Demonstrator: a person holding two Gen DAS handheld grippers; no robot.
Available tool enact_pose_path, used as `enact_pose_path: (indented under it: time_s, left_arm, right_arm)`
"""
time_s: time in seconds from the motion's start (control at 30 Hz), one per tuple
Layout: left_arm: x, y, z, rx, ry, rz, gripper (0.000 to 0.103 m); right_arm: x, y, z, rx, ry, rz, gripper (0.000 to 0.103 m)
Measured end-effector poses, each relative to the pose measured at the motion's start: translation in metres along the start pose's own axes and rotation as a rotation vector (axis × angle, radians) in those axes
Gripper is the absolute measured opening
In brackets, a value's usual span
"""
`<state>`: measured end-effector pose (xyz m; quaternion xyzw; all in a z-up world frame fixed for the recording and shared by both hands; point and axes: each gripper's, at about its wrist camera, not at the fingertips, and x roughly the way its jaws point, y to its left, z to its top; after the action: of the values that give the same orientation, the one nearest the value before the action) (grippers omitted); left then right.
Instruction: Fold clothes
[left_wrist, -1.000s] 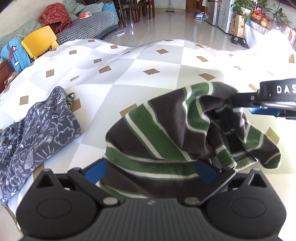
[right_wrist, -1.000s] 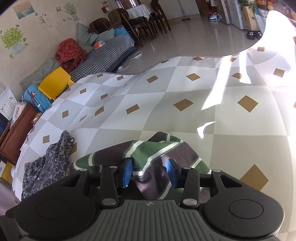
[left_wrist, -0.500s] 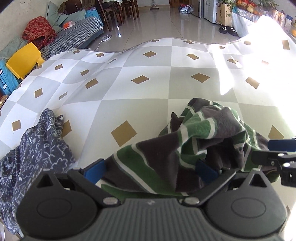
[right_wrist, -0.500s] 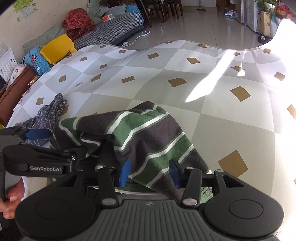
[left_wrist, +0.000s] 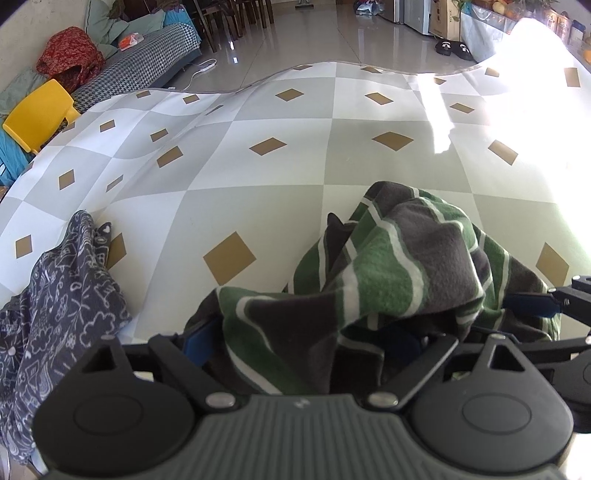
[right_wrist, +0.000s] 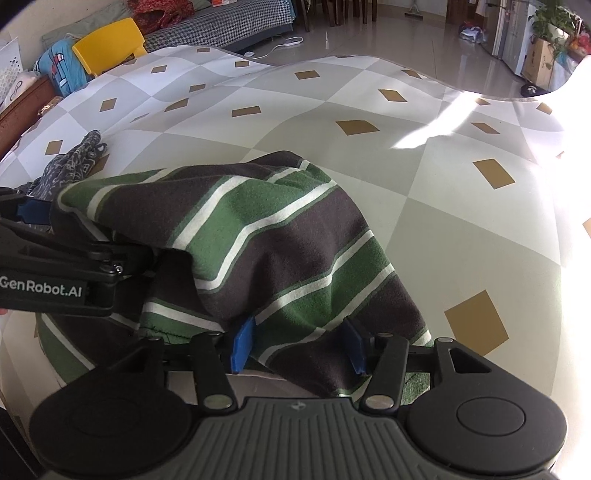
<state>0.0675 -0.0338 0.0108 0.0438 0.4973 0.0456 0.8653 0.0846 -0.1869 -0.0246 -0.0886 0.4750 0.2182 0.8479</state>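
Living room behind, tiled floor, sofa and yellow chair (left_wrist: 37, 110) at upper left of both views. Bench (left_wrist: 295, 158) wears a checked grey-white cloth with tan diamonds; sun glare washes out its right side.

Striped garment (right_wrist: 266, 236), green, dark grey and white, lies bunched at lower centre of both views, resting on the bench, not spread flat.

Left gripper (left_wrist: 299, 341): jaws stand wide with cloth heaped between and over them; they have just been closing a little. Pads look loose on the fabric, no pinch visible. Right gripper (right_wrist: 297, 345): about half open, jaws have just been opening, a fold of the garment drapes between the blue fingers (right_wrist: 242, 343) without being pressed. The right gripper shows at the right edge of the left view, the left gripper at the left edge of the right view, so both sit close at the same heap.

Step, as a judgement: letting go after setting the garment down mid-fold. Next move likely calls for backing both grippers out without dragging cloth, then finding an edge or corner to regrip and flatten.

Patterned dark cloth (left_wrist: 55, 295) lies at lower left, just beside the striped heap; could snag a leftward spread. Rest of bench bare.
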Motion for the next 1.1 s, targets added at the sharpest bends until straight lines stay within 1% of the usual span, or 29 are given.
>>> enact_pose_path:
  time_s: [0.03, 0.07, 0.1, 0.13, 0.2, 0.23, 0.27, 0.37, 0.4, 0.5, 0.57, 0.63, 0.77, 0.83, 0.87, 0.9, 0.97, 1.1]
  left_arm:
    - [0.0, 0.0, 0.0, -0.002, 0.001, 0.001, 0.093]
    - [0.0, 0.0, 0.0, -0.003, 0.001, 0.001, 0.093]
    - [-0.001, -0.001, 0.0, -0.004, 0.001, 0.001, 0.093]
    - [-0.001, -0.001, 0.0, -0.005, 0.001, 0.0, 0.091]
    - [-0.002, -0.001, 0.0, -0.003, -0.001, 0.0, 0.09]
    - [-0.003, -0.001, 0.0, -0.002, -0.002, -0.001, 0.09]
    - [-0.003, -0.001, 0.0, -0.002, -0.003, -0.001, 0.09]
    - [-0.004, -0.002, 0.0, 0.001, -0.005, -0.001, 0.088]
    - [-0.004, -0.002, -0.001, 0.003, -0.005, -0.002, 0.087]
    - [-0.005, -0.002, -0.002, 0.009, -0.008, -0.002, 0.086]
    - [-0.006, -0.002, -0.003, 0.012, -0.01, -0.003, 0.085]
    - [-0.007, -0.002, -0.003, 0.014, -0.011, -0.003, 0.084]
    - [-0.008, -0.001, -0.004, 0.016, -0.011, -0.003, 0.081]
    - [-0.009, -0.001, -0.004, 0.015, -0.01, -0.003, 0.08]
    - [-0.009, 0.0, -0.005, 0.013, -0.008, -0.005, 0.08]
    - [-0.009, 0.0, -0.005, 0.011, -0.007, -0.007, 0.08]
    - [-0.01, 0.001, -0.006, 0.01, -0.005, -0.009, 0.08]
    - [-0.009, 0.003, -0.008, 0.008, 0.002, -0.012, 0.08]
  right_arm:
    - [0.001, 0.001, 0.0, 0.001, -0.007, -0.006, 0.051]
    - [0.001, 0.001, 0.0, 0.007, -0.012, -0.013, 0.048]
    - [0.001, 0.0, 0.001, 0.017, -0.018, -0.023, 0.042]
    - [0.002, -0.001, 0.002, 0.027, -0.023, -0.032, 0.038]
    - [0.001, -0.003, 0.004, 0.049, -0.033, -0.037, 0.023]
    - [0.0, -0.005, 0.006, 0.06, -0.039, -0.038, 0.02]
    - [0.0, -0.006, 0.007, 0.07, -0.047, -0.037, 0.015]
    - [-0.006, -0.005, 0.012, 0.084, -0.098, -0.045, 0.008]
    - [-0.009, -0.005, 0.014, 0.085, -0.117, -0.049, 0.007]
    - [-0.018, -0.004, 0.02, 0.09, -0.178, -0.051, 0.007]
    - [-0.022, -0.002, 0.024, 0.088, -0.202, -0.048, 0.007]
    - [-0.023, 0.0, 0.027, 0.094, -0.214, -0.04, 0.007]
    - [-0.022, 0.002, 0.031, 0.114, -0.208, -0.021, 0.007]
    - [-0.02, 0.003, 0.032, 0.127, -0.203, -0.014, 0.011]
    - [-0.019, 0.003, 0.032, 0.132, -0.197, -0.01, 0.018]
    - [-0.017, 0.002, 0.032, 0.137, -0.188, -0.006, 0.029]
    - [-0.014, 0.002, 0.032, 0.145, -0.169, 0.007, 0.037]
    - [-0.007, 0.004, 0.031, 0.146, -0.136, 0.015, 0.043]
